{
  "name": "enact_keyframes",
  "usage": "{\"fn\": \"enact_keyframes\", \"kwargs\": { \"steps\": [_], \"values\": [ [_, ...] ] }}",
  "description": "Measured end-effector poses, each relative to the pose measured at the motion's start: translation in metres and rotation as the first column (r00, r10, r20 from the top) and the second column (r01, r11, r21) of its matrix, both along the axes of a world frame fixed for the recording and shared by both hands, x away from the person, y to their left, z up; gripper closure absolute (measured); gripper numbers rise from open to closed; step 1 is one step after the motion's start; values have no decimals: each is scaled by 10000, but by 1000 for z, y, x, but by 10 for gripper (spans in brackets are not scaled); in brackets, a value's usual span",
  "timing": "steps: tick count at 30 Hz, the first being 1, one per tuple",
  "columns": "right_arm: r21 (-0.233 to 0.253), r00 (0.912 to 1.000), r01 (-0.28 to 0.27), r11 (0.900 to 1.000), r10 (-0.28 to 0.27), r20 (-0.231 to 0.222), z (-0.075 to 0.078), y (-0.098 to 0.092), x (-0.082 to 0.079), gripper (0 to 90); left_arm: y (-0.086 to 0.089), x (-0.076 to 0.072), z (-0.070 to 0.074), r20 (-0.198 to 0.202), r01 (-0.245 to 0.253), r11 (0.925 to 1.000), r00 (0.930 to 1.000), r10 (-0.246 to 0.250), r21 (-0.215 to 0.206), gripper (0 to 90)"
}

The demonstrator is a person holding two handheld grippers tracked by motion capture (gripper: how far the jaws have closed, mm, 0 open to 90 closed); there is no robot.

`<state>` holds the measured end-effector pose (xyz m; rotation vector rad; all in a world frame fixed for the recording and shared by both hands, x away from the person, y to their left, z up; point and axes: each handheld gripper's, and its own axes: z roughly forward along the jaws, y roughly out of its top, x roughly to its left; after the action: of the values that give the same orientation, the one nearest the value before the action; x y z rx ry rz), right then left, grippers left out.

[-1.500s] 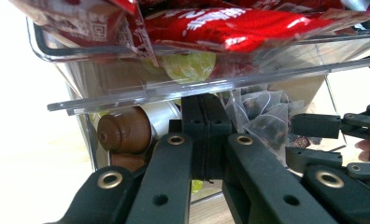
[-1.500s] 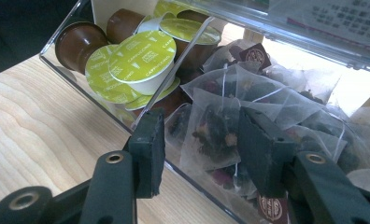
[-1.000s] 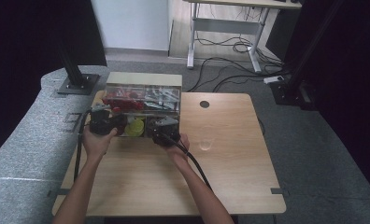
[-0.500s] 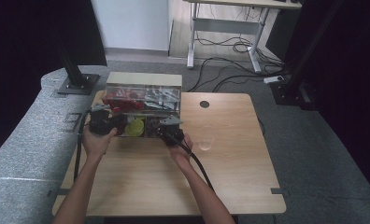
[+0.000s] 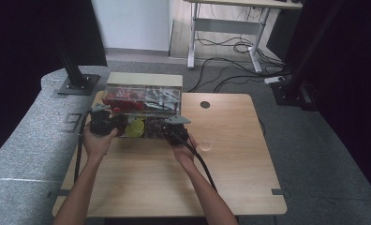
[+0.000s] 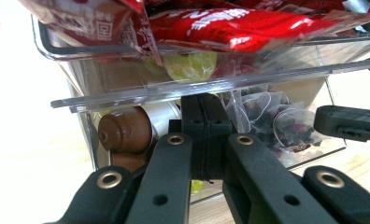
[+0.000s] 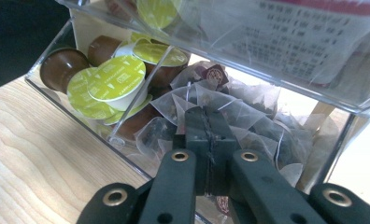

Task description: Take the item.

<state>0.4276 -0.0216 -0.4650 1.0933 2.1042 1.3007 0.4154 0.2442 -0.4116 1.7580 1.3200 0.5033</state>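
The right gripper has slid closer to the clear organiser, jaws pressed together over its tea bags; the left gripper, likewise closed, sits at its front.

We seem to be in a lab or recording studio set up inside an office. Black curtains hang at nine and three o'clock, closing in the space. Black stand feet are planted on grey carpet at ten and two o'clock. At twelve o'clock we see a height-adjustable office desk frame with loose cables and a power strip on the floor. At the centre sits a plain wooden table with a cable grommet hole.
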Motion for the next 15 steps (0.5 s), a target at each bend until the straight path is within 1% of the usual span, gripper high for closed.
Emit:
{"fn": "enact_keyframes", "kwargs": {
  "steps": [8, 12, 15],
  "values": [
    [265, 9995, -181, 9995, 175, 252, 10, -6, -8, 887, 0, 0, 0, -27, 23, 10000, 10000, -23, 8, 900],
    [394, 9995, -232, 9990, 223, 237, 13, -8, -10, 887, -1, 0, 0, -24, 26, 10000, 10000, -26, 10, 900],
    [466, 9991, -262, 9986, 246, 349, 16, -13, -12, 887, -1, 1, 0, -24, 27, 10000, 10000, -27, 18, 900]
  ]
}}
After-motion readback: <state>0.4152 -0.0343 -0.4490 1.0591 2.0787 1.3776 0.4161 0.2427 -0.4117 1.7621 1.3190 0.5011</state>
